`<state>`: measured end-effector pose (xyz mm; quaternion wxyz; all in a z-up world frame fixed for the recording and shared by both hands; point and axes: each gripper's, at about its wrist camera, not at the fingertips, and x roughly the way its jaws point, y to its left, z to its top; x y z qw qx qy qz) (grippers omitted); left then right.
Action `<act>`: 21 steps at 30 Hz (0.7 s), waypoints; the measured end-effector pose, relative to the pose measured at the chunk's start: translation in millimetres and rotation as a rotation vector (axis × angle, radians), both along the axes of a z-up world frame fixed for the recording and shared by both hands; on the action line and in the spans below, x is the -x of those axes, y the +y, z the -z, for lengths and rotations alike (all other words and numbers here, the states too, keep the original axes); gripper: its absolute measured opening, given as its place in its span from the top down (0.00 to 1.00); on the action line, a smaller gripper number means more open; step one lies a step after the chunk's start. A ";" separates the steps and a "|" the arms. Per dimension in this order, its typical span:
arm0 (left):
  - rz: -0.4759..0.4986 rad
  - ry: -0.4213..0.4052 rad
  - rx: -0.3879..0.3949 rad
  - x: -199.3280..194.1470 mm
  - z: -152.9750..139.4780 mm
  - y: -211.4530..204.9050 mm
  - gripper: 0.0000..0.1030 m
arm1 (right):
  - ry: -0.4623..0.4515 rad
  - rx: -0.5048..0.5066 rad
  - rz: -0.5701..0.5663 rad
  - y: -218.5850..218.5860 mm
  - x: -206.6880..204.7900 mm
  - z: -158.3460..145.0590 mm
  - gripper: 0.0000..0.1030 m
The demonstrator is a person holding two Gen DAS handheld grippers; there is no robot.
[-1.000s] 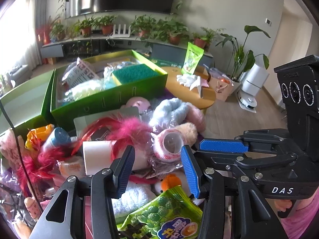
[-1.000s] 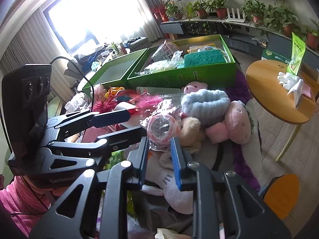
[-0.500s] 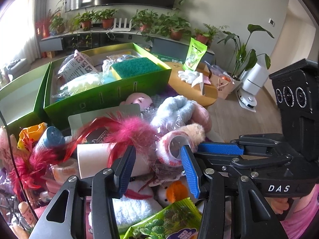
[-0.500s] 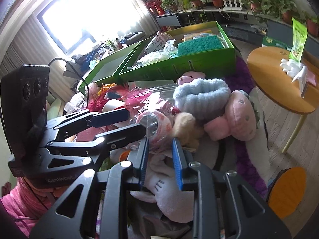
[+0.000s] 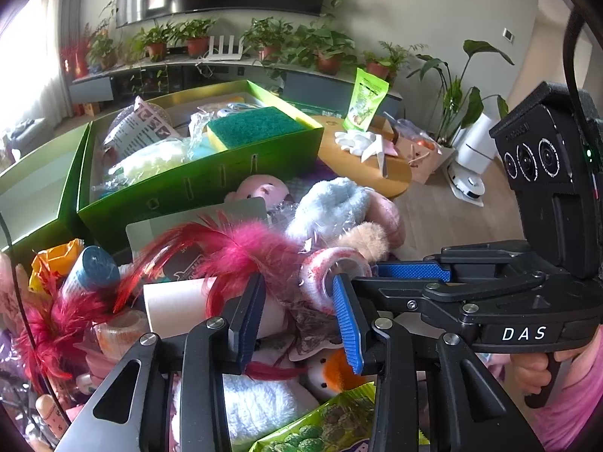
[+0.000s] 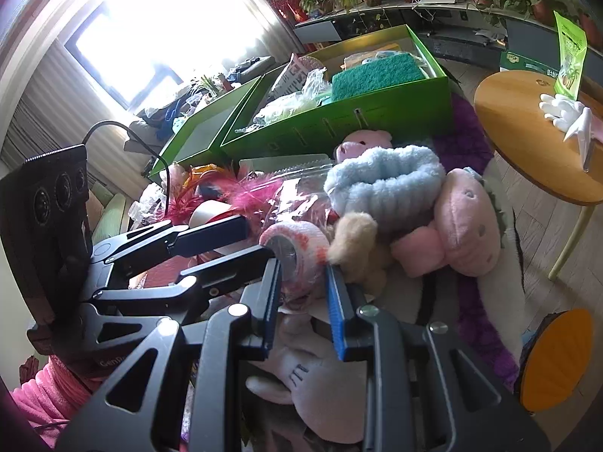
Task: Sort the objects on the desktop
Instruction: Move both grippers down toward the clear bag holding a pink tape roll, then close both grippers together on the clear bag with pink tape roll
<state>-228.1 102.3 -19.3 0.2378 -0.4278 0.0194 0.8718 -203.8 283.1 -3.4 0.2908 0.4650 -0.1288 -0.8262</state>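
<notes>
A pink-and-white roll in clear wrap point(image 6: 296, 250) lies in a heap of soft toys and clutter; it also shows in the left wrist view point(image 5: 331, 271). My right gripper point(image 6: 303, 301) is open, with its jaws on either side of the roll. My left gripper point(image 5: 297, 320) is open too, just left of the roll, over a pink feather toy point(image 5: 241, 245) and a white paper tube point(image 5: 177, 301). A green box point(image 5: 196, 184) behind the heap holds a green sponge point(image 5: 256, 124) and wrapped items.
A second green box point(image 5: 34, 188) stands at the left. A pale blue plush point(image 6: 384, 184), pink plush point(image 6: 467, 222) and tan plush point(image 6: 354, 241) crowd the right of the heap. A round wooden side table point(image 6: 527, 128) stands beyond. A green snack bag point(image 5: 324, 429) lies at the front.
Both grippers have moved forward into the heap. The right jaws have opened wider and now flank the wrapped roll. The left gripper has come closer to the feather toy.
</notes>
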 end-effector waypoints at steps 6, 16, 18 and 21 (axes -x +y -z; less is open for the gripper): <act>0.007 0.006 0.004 -2.7 1.1 0.2 0.64 | -0.009 -0.020 -0.002 -1.4 -2.0 -2.1 0.79; 0.010 -0.025 -0.037 -11.6 2.9 -3.3 0.70 | 0.029 -0.040 0.010 -4.0 -15.9 -9.1 0.80; 0.008 -0.027 -0.050 -13.6 2.0 -4.1 0.70 | 0.046 -0.051 0.007 -5.2 -19.4 -11.9 0.81; 0.003 -0.025 -0.064 -16.3 0.8 -5.9 0.70 | 0.047 -0.043 0.007 -4.6 -21.2 -13.3 0.81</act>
